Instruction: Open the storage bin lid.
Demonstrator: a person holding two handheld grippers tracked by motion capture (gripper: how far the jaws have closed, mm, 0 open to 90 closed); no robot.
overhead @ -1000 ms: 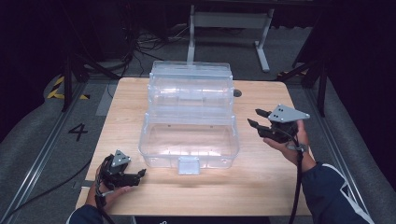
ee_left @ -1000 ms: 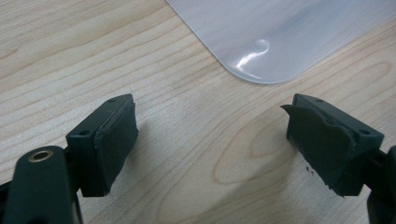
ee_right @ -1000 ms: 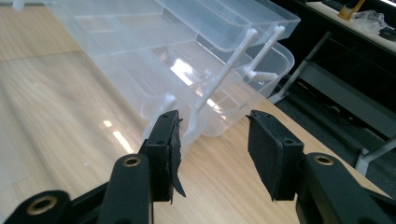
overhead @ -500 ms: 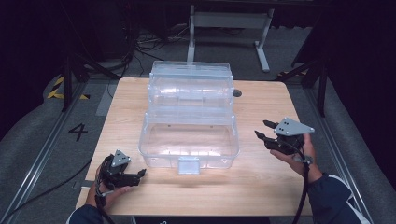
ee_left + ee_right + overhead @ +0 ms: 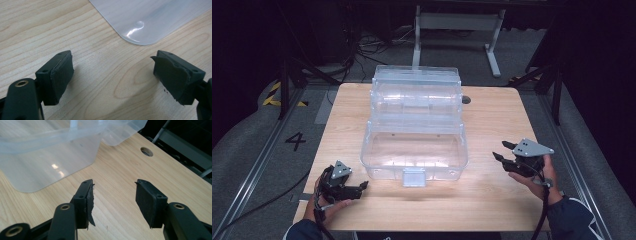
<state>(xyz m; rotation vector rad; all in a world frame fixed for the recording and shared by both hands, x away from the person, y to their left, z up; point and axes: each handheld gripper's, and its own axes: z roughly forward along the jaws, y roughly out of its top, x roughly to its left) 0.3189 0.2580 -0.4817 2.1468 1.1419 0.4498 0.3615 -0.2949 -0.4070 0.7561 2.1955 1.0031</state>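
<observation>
A clear plastic box (image 5: 414,150) stands in the middle of the wooden table (image 5: 492,200), its hinged lid (image 5: 416,92) thrown back and a latch tab (image 5: 414,177) on the near wall. My left gripper (image 5: 362,187) rests low at the near left corner, open and empty; its own view has the jaws (image 5: 112,72) wide over bare wood, with a corner of the box (image 5: 150,20) beyond. To the right of the box my right gripper (image 5: 499,151) hovers, pointing left at it. Its jaws (image 5: 113,192) have just been opening with nothing between them, and the box wall (image 5: 45,157) lies ahead.
A round cable hole (image 5: 466,100) sits in the table behind the box on the right, also seen as a hole (image 5: 146,151) in the right gripper view. A metal stand (image 5: 457,20) rises beyond the far edge. Dark floor with cables surrounds the table.
The right gripper has come down and drawn back toward the near right of the table, away from the box, with its jaws a little wider. The left gripper has stayed put.
</observation>
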